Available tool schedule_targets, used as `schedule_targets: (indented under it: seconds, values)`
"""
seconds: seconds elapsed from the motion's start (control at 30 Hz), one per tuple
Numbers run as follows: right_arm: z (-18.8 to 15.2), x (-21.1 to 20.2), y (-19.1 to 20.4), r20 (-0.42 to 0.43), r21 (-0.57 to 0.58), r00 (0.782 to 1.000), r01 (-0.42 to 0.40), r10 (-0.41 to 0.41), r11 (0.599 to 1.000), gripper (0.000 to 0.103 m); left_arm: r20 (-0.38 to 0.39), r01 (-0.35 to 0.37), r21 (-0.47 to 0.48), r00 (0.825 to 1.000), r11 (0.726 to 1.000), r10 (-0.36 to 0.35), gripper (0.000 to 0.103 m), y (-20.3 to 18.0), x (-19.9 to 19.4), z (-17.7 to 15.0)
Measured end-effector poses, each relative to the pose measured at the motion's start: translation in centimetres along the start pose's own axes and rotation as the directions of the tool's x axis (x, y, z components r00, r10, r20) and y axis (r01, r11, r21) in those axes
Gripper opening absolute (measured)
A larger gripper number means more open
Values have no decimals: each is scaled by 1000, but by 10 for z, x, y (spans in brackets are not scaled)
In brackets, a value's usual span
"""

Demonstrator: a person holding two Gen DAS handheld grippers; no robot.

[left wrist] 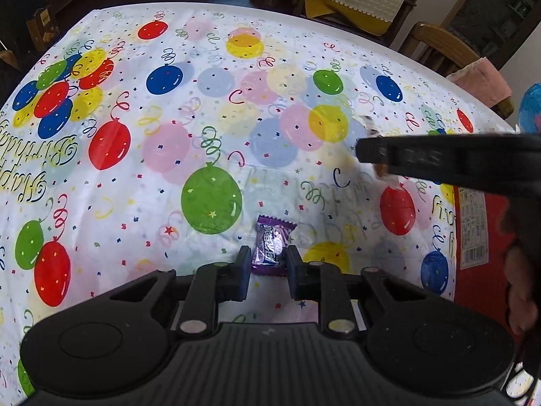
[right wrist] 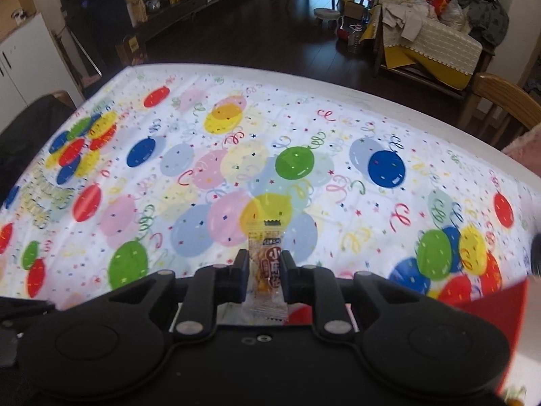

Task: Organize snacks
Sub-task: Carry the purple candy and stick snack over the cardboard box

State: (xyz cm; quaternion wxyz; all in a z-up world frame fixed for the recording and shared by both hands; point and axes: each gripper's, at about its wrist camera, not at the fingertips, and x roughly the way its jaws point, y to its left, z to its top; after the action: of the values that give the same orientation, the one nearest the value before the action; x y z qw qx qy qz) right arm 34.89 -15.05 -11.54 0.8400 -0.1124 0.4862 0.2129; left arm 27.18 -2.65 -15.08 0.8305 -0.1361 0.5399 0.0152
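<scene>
While left tongs (left wrist: 267,264) pinch crinkly purple packet (left wrist: 272,242) | glossy balloon-print cloth (left wrist: 169,155)

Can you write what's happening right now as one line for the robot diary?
left tongs: shut on purple candy | right tongs: shut on orange snack packet | red box: beside, right | surface: balloon tablecloth

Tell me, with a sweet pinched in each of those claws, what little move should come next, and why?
Probably lift both and carry them toward the red box at the right. The left gripper pinches the purple candy on the tablecloth; the right gripper holds the orange snack packet.
</scene>
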Motion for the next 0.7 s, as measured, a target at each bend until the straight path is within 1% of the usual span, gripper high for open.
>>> schedule_targets:
  seconds: [0.03, 0.07, 0.13, 0.2, 0.33, 0.43, 0.53, 0.7]
  values:
    - [-3, -5, 0, 4, 8, 1000, 4, -4, 1000, 17, 3, 2, 1, 1000, 1000, -2, 20, 0, -2, -1]
    - [-6, -11, 0, 9, 16, 1000, 7, -7, 1000, 17, 5, 3, 3, 1000, 1000, -3, 16, 0, -4, -2]
    - [-13, -23, -1, 21, 34, 1000, 2, -3, 999, 17, 5, 11, 6, 1000, 1000, -11, 12, 0, -8, -3]
    - [-21, -35, 0, 30, 48, 999, 10, -11, 999, 17, 4, 12, 11, 1000, 1000, -12, 12, 0, -11, -5]
    - [-39, -54, 3, 38, 66, 999, 1, -4, 998, 17, -6, 20, 17, 1000, 1000, -20, 12, 3, -14, -11]
    - [-52, -65, 7, 49, 83, 999, 2, -6, 997, 17, -7, 13, 30, 1000, 999, -13, 12, 2, -17, -14]
    - [-69, -76, 5, 60, 133, 998, -10, 2, 991, 17, -9, 15, 42, 1000, 999, -14, 12, 2, -21, -18]
    - [-102, -90, 1, 63, 210, 998, -16, 3, 978, 17, -21, -10, 37, 1000, 999, 11, 12, 6, -21, -21]
